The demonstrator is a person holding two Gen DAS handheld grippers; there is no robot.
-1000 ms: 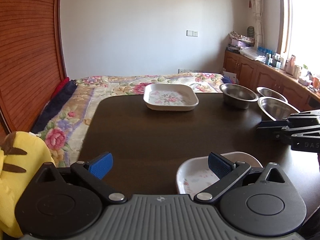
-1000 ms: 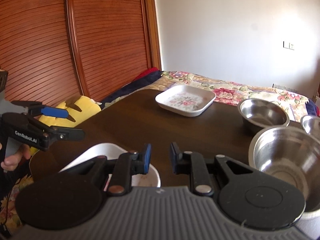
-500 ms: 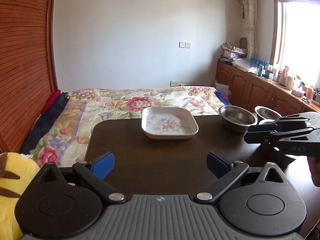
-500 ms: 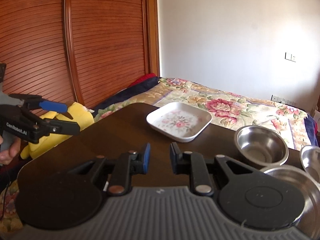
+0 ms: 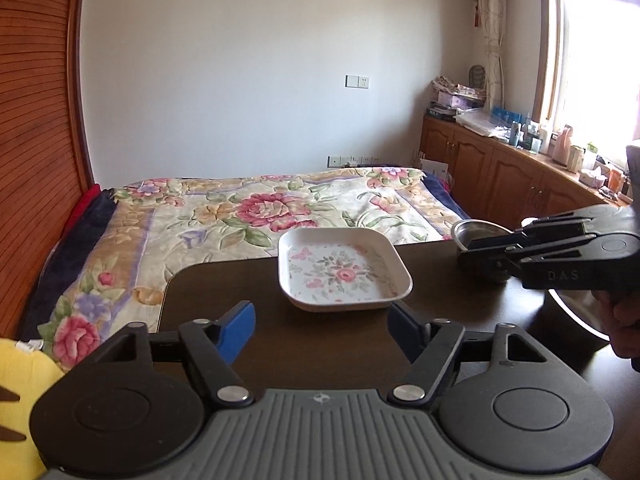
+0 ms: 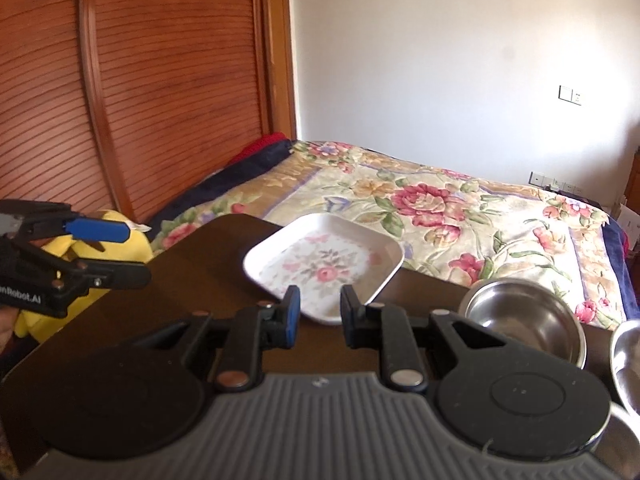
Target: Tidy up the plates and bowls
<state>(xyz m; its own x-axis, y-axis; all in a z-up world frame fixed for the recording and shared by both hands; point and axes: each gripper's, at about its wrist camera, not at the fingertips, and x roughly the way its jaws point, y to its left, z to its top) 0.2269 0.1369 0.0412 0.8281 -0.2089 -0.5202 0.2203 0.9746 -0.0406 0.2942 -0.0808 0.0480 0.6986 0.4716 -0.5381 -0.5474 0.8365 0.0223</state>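
Observation:
A square white plate with a flower pattern (image 5: 344, 276) (image 6: 324, 260) lies near the far edge of the dark table (image 5: 224, 288). My left gripper (image 5: 320, 326) hovers open just in front of it, nothing between its blue pads. My right gripper (image 6: 318, 314) is level with the plate's near right corner. Its pads stand a narrow gap apart and hold nothing. To the right of the plate sits a steel bowl (image 6: 524, 324) (image 5: 474, 232), partly hidden behind the right gripper (image 5: 480, 250) in the left wrist view. A second steel bowl's rim (image 6: 624, 360) (image 5: 576, 312) shows at the far right.
A bed with a floral cover (image 5: 256, 208) borders the table's far side. A yellow plush toy (image 5: 24, 380) (image 6: 136, 250) lies off the table's left edge. The left gripper (image 6: 116, 252) appears at the left of the right wrist view. Wooden cabinets (image 5: 500, 176) line the right wall.
Both grippers have risen and moved forward toward the far plate. The near white plate under them has dropped out of view. Neither gripper's opening has changed.

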